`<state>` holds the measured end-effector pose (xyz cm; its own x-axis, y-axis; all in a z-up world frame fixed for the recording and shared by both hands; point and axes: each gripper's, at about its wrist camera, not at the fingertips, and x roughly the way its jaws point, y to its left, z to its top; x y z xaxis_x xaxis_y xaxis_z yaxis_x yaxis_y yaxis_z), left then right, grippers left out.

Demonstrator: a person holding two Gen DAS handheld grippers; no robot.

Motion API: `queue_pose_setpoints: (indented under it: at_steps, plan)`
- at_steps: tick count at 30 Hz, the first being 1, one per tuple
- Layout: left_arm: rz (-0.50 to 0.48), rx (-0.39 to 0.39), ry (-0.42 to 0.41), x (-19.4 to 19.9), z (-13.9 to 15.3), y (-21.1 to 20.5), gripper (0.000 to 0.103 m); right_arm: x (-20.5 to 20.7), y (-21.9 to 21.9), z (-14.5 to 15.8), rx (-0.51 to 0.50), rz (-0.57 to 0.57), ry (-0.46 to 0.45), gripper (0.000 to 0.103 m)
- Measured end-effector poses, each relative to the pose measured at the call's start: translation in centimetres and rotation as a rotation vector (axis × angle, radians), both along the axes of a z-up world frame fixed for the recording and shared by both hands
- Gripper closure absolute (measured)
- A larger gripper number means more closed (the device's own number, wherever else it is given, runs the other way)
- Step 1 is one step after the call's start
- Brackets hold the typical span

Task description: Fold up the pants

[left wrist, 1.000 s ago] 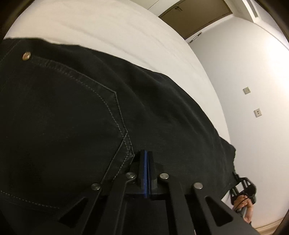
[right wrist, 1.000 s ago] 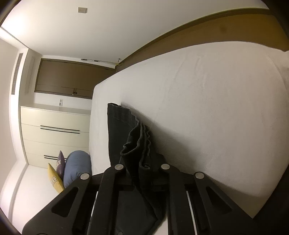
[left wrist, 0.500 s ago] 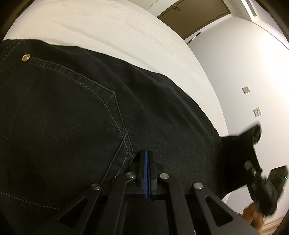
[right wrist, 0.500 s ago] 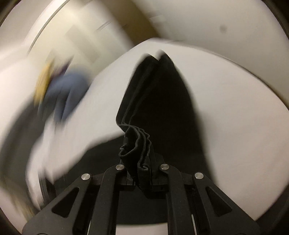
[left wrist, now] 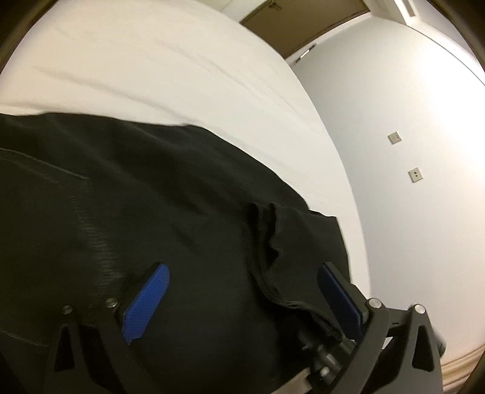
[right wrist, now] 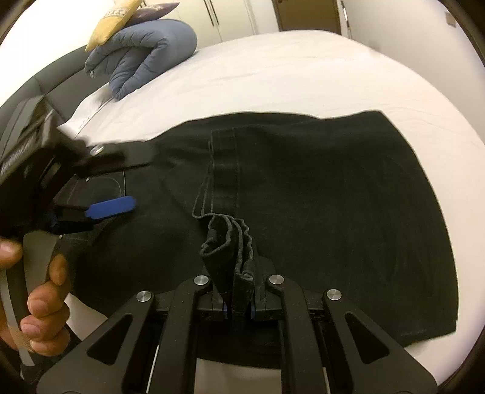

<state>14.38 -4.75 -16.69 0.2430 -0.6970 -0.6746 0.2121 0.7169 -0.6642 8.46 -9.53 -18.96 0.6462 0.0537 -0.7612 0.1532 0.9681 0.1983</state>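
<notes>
Black pants (right wrist: 318, 188) lie on the white bed (right wrist: 303, 66), folded over on themselves. My right gripper (right wrist: 239, 306) is shut on the bunched leg hems (right wrist: 230, 239) and holds them just above the upper part of the pants. My left gripper (left wrist: 242, 272) hovers over the pants (left wrist: 121, 197) with its jaws opening wide. Its blue pads (left wrist: 145, 303) press on nothing, and only flat cloth lies below them. The right wrist view shows the left gripper (right wrist: 115, 181) at the left, with a hand (right wrist: 39, 303) on its handle.
A rolled blue quilt (right wrist: 145, 51) and a yellow cushion (right wrist: 112, 18) sit at the far left end of the bed. A white wall with two sockets (left wrist: 394, 138) stands beyond the bed's right edge. A brown door (left wrist: 303, 24) is at the back.
The left gripper went from shut to wide open and drew back from the pocket seam. The right gripper swung the leg hems across the bed onto the upper part of the pants.
</notes>
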Motion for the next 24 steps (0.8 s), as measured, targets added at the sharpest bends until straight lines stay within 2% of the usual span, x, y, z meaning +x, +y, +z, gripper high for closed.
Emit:
queue_pose_setpoints:
  at_steps: [3, 7, 9, 11, 13, 15, 17, 24]
  plan:
    - [-0.032, -0.005, 0.070, 1.5, -0.2, -1.7, 0.003, -1.4, 1.7, 1.3, -0.059, -0.001, -0.028, 0.095]
    - [-0.064, 0.005, 0.106, 2.8, -0.2, -2.8, 0.003, -1.3, 2.8, 2.6, -0.136, 0.011, -0.065, 0.094]
    - [-0.082, 0.020, 0.129, 3.6, -0.5, -3.3, 0.004, -3.8, 3.7, 3.0, -0.160, 0.023, -0.078, 0.093]
    - [-0.101, 0.036, 0.129, 3.9, -0.5, -3.6, 0.007, -4.4, 4.8, 3.6, -0.191, 0.042, -0.090, 0.093]
    - [-0.137, 0.060, 0.124, 4.2, -0.2, -4.2, 0.025, -5.1, 5.4, 3.9, -0.226, 0.065, -0.098, 0.093]
    - [-0.184, 0.073, 0.133, 4.4, -0.1, -4.5, 0.071, -5.9, 6.5, 4.3, -0.261, 0.097, -0.111, 0.093]
    - [-0.221, 0.108, 0.118, 4.7, 0.2, -4.3, 0.092, -6.4, 7.7, 4.5, -0.295, 0.123, -0.117, 0.093]
    - [-0.293, 0.182, 0.028, 5.9, 2.5, -1.3, 0.093, -7.4, 11.4, 5.3, -0.356, 0.215, -0.137, 0.093]
